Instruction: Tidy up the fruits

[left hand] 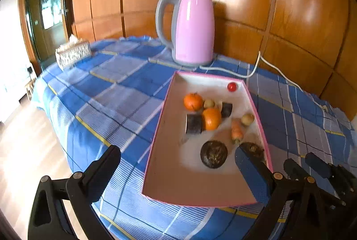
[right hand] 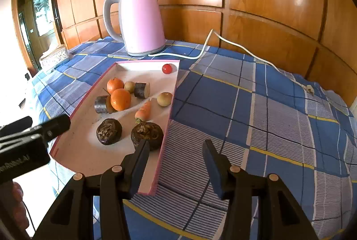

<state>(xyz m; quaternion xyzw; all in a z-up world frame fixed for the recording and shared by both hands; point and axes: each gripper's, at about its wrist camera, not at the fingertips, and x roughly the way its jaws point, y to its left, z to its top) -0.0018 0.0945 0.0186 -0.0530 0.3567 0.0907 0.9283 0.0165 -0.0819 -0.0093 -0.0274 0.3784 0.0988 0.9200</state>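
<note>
A shallow pink-rimmed white tray (left hand: 156, 128) (right hand: 169, 110) lies on the blue checked cloth. In it are two oranges (left hand: 211, 119) (right hand: 120, 99), two dark cut pieces (left hand: 194, 124) (right hand: 142, 90), a small carrot (left hand: 236, 131) (right hand: 144, 111), two pale round fruits (left hand: 247, 119) (right hand: 164, 99), a red ball (left hand: 232, 87) (right hand: 167, 68) and two dark brown round fruits (left hand: 213, 154) (right hand: 109, 131). My left gripper (left hand: 178, 164) is open and empty over the tray's near end. My right gripper (right hand: 176, 159) is open and empty, straddling the tray's right rim by its near corner.
A pink electric kettle (left hand: 191, 28) (right hand: 142, 21) stands behind the tray, its white cord (left hand: 256, 70) (right hand: 245, 50) trailing right across the cloth. A tissue box (left hand: 72, 52) (right hand: 54, 57) sits at the table's far left. Wooden panels back the table. The floor drops off at the left.
</note>
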